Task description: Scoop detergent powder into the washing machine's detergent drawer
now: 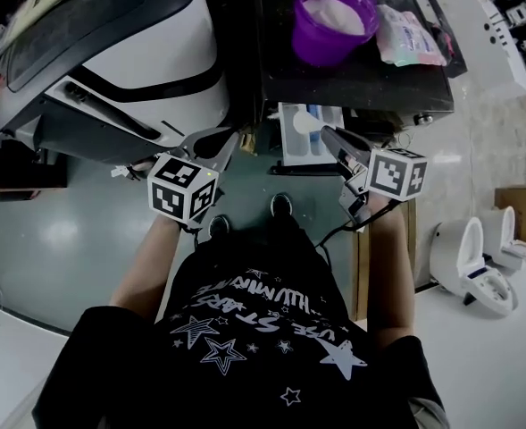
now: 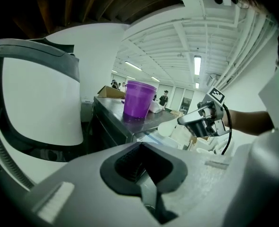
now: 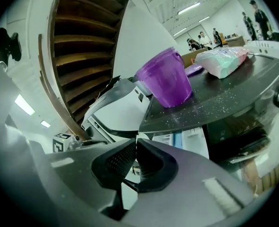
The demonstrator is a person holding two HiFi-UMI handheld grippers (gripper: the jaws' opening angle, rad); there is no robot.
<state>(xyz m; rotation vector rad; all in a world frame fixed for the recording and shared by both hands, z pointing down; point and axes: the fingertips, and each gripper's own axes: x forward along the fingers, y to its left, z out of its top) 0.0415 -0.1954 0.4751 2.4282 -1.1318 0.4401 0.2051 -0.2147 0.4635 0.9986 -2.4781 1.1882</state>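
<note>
A purple tub (image 1: pixel 334 14) of white powder stands on the dark washing machine's top (image 1: pixel 352 79), with a detergent bag (image 1: pixel 410 36) beside it. The white detergent drawer (image 1: pixel 291 146) is pulled out below the top's front edge. My right gripper (image 1: pixel 328 135) is shut on the handle of a white scoop (image 1: pixel 305 121), whose bowl hangs over the drawer. The left gripper view shows that scoop (image 2: pixel 168 126) sticking out of the right gripper (image 2: pixel 185 120). My left gripper (image 1: pixel 224 145) is shut and empty, left of the drawer. The tub (image 3: pixel 165 79) and drawer (image 3: pixel 191 138) lie ahead of the right gripper (image 3: pixel 134 148).
A white washing machine (image 1: pixel 146 70) with a dark door stands at the left, close to my left gripper (image 2: pixel 140 148). White toilets (image 1: pixel 477 262) and a cardboard box (image 1: pixel 521 206) are on the floor at the right. The person's shoes (image 1: pixel 281 206) are below the drawer.
</note>
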